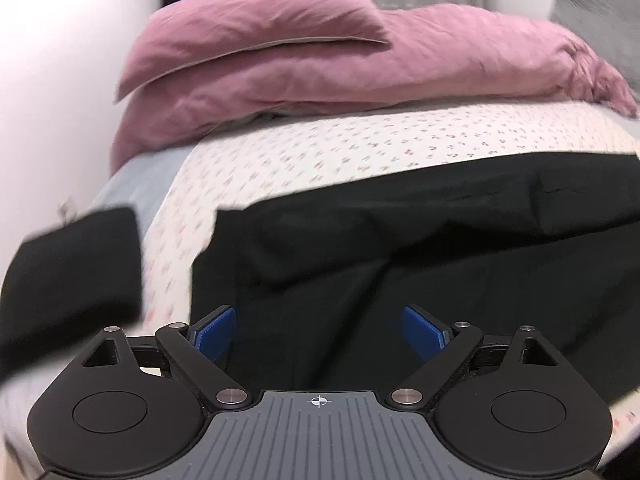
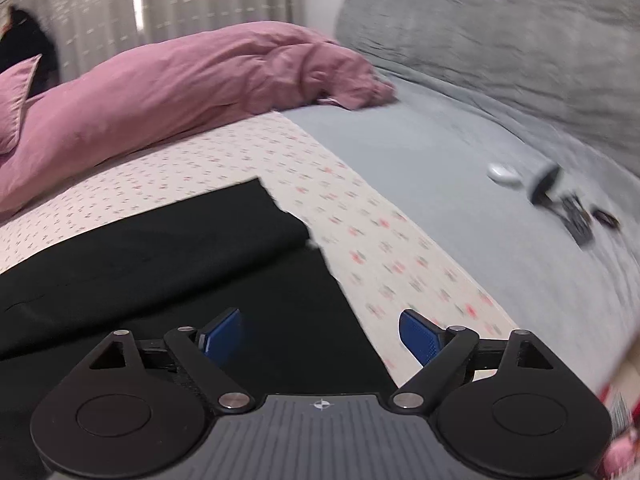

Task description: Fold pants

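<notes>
Black pants (image 1: 400, 240) lie spread across a white floral sheet (image 1: 320, 144) on a bed, doubled over along their length with a fold ridge running sideways. My left gripper (image 1: 318, 316) hovers over their left end, open, blue pads (image 1: 218, 328) wide apart with nothing pressed between them. In the right wrist view the pants (image 2: 180, 248) end at a ragged right edge beside the floral sheet (image 2: 400, 264). My right gripper (image 2: 320, 322) is open above that edge, one pad over black cloth, the other pad (image 2: 418, 332) over the sheet.
A pink duvet (image 1: 360, 64) and pink pillow (image 1: 256, 20) pile at the back. A second black folded cloth (image 1: 72, 272) lies at the left bed edge. On the grey sheet (image 2: 460, 208) to the right lie a white object (image 2: 504, 174) and small dark items (image 2: 568, 208); a grey pillow (image 2: 500, 32) stands behind.
</notes>
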A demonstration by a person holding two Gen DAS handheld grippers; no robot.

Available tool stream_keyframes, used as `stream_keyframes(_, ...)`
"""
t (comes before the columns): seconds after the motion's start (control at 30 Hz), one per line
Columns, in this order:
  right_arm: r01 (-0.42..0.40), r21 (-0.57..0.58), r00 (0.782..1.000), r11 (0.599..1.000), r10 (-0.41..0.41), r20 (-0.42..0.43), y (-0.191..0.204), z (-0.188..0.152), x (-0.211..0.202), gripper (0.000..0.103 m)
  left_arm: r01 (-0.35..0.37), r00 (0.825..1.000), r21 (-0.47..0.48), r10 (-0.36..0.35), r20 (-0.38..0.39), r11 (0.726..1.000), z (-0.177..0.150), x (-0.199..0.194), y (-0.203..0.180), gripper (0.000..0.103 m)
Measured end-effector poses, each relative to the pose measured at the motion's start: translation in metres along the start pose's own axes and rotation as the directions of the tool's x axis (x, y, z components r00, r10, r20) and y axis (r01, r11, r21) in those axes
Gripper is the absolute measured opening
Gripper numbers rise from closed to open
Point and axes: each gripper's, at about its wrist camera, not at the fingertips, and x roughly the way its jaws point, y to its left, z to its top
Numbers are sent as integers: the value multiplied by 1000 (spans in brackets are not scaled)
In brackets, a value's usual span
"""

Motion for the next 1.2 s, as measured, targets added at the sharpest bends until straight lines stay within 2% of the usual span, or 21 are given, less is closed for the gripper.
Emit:
stream_keyframes(0.23,-37,-53,999,998,37,-1,27,38,49,87,-39,999,143,39,2,989,50,68,-13,92)
stream_keyframes(0.33,-43,-63,999,997,42,-20,38,51,72,87,-72,997,157,72,8,985,72,98,-4,92)
stream_keyframes(0.4,-48,-63,998,997,46,-32,45,59,89,87,-63,998,153,63,6,986,84,114,2,92)
stream_keyframes(0.5,-73,-49,996,996,71,-45,57,73,115,87,-9,1000,172,9,-1,985,101,144,5,92)
stream_keyframes(0.67,-112,-59,992,992,108,-59,77,94,157,87,100,995,230,-95,-34,968,121,195,-9,91)
stream_keyframes(0.8,-80,-112,995,991,72,-66,91,102,187,85,181,983,238,-170,-67,954,131,231,-22,88)
stream_keyframes(0.93,-69,-113,992,991,56,-115,96,108,216,79,263,963,270,-236,-129,926,133,259,-34,77)
stream_keyframes(1.0,-51,-125,992,991,36,-120,100,106,226,75,297,953,261,-270,-134,919,133,264,-34,69)
stream_keyframes(1.03,-50,-130,995,990,38,-96,102,105,227,70,325,944,241,-296,-148,915,133,265,-32,57)
stream_keyframes(1.1,-72,-134,995,988,62,-72,105,102,225,47,371,926,212,-342,-160,904,132,266,-31,45)
stream_keyframes(1.13,-71,-139,996,988,62,-67,108,102,224,42,377,924,227,-347,-160,898,130,263,-33,38)
stream_keyframes(1.2,-78,-160,996,984,68,-66,113,102,223,15,392,918,237,-360,-166,889,128,260,-37,26)
